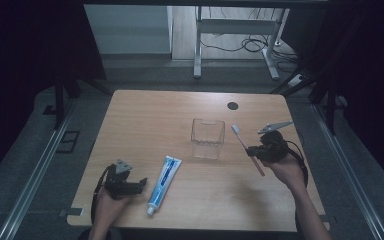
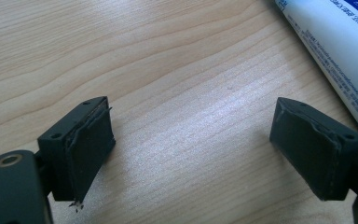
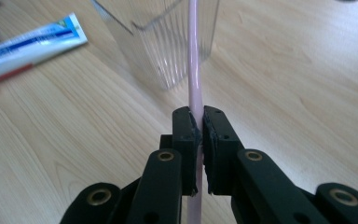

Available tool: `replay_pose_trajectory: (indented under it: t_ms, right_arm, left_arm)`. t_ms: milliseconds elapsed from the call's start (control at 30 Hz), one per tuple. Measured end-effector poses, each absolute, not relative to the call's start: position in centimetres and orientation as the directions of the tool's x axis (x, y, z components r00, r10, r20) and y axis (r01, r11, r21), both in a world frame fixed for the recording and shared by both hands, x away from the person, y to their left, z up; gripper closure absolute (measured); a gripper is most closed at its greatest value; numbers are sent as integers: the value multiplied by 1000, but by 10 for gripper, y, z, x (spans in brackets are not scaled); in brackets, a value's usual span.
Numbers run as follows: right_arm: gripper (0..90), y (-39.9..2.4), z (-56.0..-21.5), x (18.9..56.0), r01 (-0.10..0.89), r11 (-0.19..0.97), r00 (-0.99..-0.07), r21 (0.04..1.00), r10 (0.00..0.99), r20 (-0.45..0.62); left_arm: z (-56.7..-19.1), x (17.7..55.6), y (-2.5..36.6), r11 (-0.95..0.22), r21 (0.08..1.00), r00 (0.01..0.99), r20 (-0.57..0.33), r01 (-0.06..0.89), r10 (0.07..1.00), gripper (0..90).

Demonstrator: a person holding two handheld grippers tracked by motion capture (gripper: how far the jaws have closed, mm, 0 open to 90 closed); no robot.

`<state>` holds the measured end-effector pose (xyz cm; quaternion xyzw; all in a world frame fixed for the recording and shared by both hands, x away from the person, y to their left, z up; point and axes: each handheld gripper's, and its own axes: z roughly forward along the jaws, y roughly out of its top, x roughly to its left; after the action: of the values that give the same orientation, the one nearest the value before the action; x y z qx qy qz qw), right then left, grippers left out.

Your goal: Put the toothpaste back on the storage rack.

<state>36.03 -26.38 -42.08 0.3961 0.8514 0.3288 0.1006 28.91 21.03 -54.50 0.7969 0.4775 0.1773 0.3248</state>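
A pink toothbrush (image 1: 246, 146) with a white head hangs tilted over the table's right side, clamped in my right gripper (image 1: 256, 151). In the right gripper view the pink handle (image 3: 193, 70) runs up between the pressed jaws of that gripper (image 3: 198, 140), in front of a clear plastic cup (image 3: 168, 42). The cup (image 1: 208, 138) stands upright at the table's middle. A blue and white toothpaste tube (image 1: 163, 184) lies flat near the front. Left of the tube rests my left gripper (image 1: 141, 185), open; in its own view (image 2: 191, 149) bare wood lies between the jaws and the tube (image 2: 340, 51) is at the right.
The wooden table (image 1: 145, 115) has a round black cable hole (image 1: 233, 106) at its back right. Beyond the far edge stands a white desk frame (image 1: 240, 35) with cables on the floor. Dark curtains hang on both sides.
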Motion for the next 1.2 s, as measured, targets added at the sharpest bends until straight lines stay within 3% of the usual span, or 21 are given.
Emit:
replay_pose_trajectory:
  t_ms: [1200]
  right_arm:
    - [835,-206,-392,397,504,422,-701,753,710,71]
  left_arm:
    - [-545,289,210,-335,687,482,-26,645,876,130]
